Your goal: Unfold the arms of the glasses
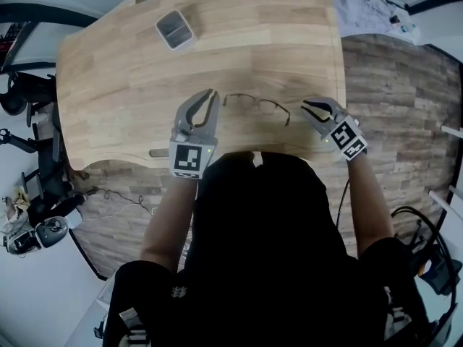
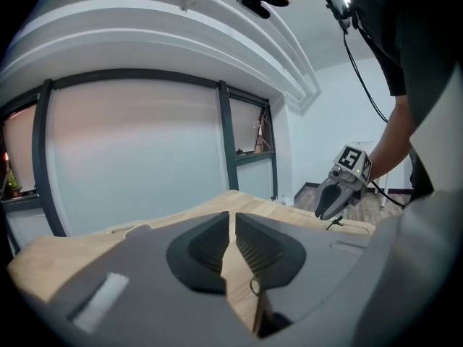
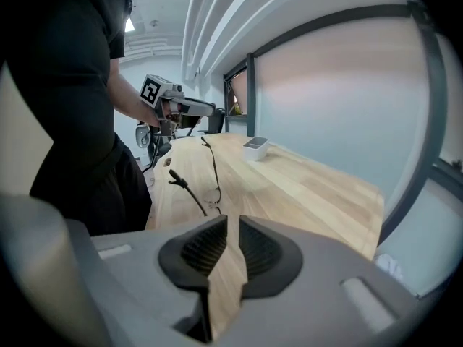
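Observation:
Thin dark wire glasses (image 1: pixel 257 105) lie on the wooden table (image 1: pixel 123 85) between my two grippers. Their right arm is swung out toward me, and in the right gripper view the glasses (image 3: pixel 215 176) show that arm's dark tip raised. My left gripper (image 1: pixel 214 92) hovers just left of the frame's left end, jaws shut to a slit and empty. In its own view the left gripper (image 2: pixel 231 223) shows a wire loop of the frame (image 2: pixel 255 286) low in the gap. My right gripper (image 1: pixel 304 105) is shut and empty, just right of the glasses.
A small grey and white box (image 1: pixel 174 29) stands at the table's far left, also seen as the box (image 3: pixel 255 145). The table's near edge runs just in front of my body. White cloth (image 1: pixel 369 6) lies beyond the table's right end. Chairs stand at the left.

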Available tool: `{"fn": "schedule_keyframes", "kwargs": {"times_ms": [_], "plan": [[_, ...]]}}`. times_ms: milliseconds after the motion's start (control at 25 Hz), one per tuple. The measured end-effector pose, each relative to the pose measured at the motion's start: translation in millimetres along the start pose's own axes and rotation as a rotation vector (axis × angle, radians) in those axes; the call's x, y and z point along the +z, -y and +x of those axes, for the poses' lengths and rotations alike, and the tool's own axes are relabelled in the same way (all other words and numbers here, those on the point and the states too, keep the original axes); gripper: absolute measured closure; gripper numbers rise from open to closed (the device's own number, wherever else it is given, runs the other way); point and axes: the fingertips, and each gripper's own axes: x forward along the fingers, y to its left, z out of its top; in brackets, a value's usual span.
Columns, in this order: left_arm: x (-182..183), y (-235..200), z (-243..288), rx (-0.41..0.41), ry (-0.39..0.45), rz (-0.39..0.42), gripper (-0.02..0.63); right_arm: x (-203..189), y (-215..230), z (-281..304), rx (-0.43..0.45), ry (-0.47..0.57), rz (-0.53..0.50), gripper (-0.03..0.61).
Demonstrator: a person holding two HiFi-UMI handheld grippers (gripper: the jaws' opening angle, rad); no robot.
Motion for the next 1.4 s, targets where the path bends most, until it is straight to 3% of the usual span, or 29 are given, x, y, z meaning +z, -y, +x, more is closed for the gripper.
{"fn": "schedule_keyframes", "kwargs": {"times_ms": [200,400,600,760,1040,1400], "plan": [[13.3,-15.4,-4.1,-0.044,0.019,-0.07,0.589,34.5,16.9,-22.1,-0.152,0.071,0.06,0.537],[29.4,-28.8,-15.9,-0.068,0.045,-0.049,0.604,92.1,21.2,-46.1,-0.337,0.227,0.137,0.538],[48.8,-39.2,-30.6,-0.056,0.089,-0.052,0.609,163.5,4.6,-64.5,-0.389,0.352,0.117,0.539],[61.5,-45.9,-41.1,-0.029,0.119,-0.053,0.609,196.9,5.1,-82.4,-0.411,0.488,0.238,0.561],[61.9,-48.9,-49.1,-0.007,0.127,-0.07,0.609,213.1,13.4,-93.3,-0.458,0.549,0.256,0.578],[75.4,-44.6,-44.6,-0.016,0.155,-0.064,0.609,202.4,23.8,-110.0,-0.53,0.556,0.27,0.578]]}}
